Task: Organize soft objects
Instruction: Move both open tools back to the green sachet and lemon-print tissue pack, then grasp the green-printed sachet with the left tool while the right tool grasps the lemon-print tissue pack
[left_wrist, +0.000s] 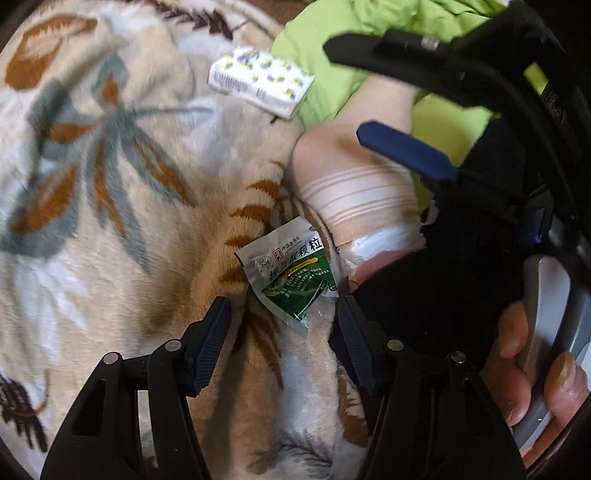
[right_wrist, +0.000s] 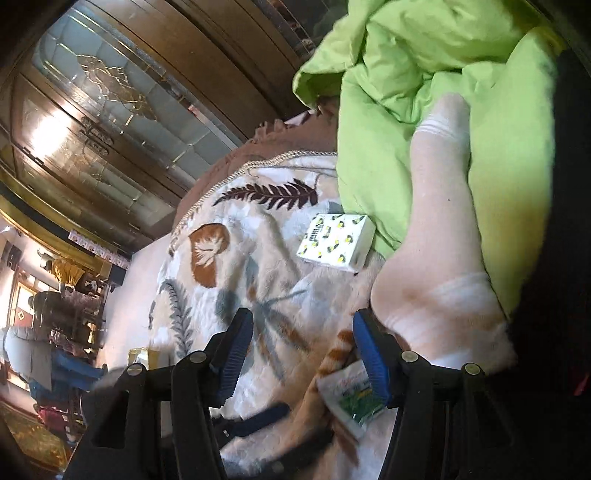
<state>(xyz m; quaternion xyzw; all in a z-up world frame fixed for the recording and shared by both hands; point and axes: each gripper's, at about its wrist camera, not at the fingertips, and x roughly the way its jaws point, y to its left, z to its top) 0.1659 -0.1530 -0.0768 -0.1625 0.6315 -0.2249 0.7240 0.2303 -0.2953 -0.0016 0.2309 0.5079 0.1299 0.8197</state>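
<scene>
Both the left gripper (left_wrist: 282, 347) and right gripper (right_wrist: 303, 354) gape empty over the blanket (left_wrist: 110, 221), so either could snag the sachet (left_wrist: 291, 273) touching the sock (left_wrist: 354, 192) mid-blanket.

**Occlusions, crops and blur**

Green sachet (left_wrist: 291, 273): its right edge runs under the pale striped sock (left_wrist: 354, 184). In the right wrist view the sachet (right_wrist: 351, 402) is smeared and partly behind a blue finger pad (right_wrist: 371, 358); its print is unreadable there.

Sock toe, right of the sachet, vanishes behind a black cloth (left_wrist: 424, 288) whose shape cannot be made out.

Spotted small box (left_wrist: 258, 81), up from the sachet, is motion-blurred; its text is illegible.

Green-yellow fabric (right_wrist: 424, 74) is cut off by the top edge.

The right gripper (left_wrist: 369, 88) is cropped at the picture's right side.

Left gripper (right_wrist: 258, 432) below the blanket (right_wrist: 258, 277) shows only as a dark blur.
</scene>
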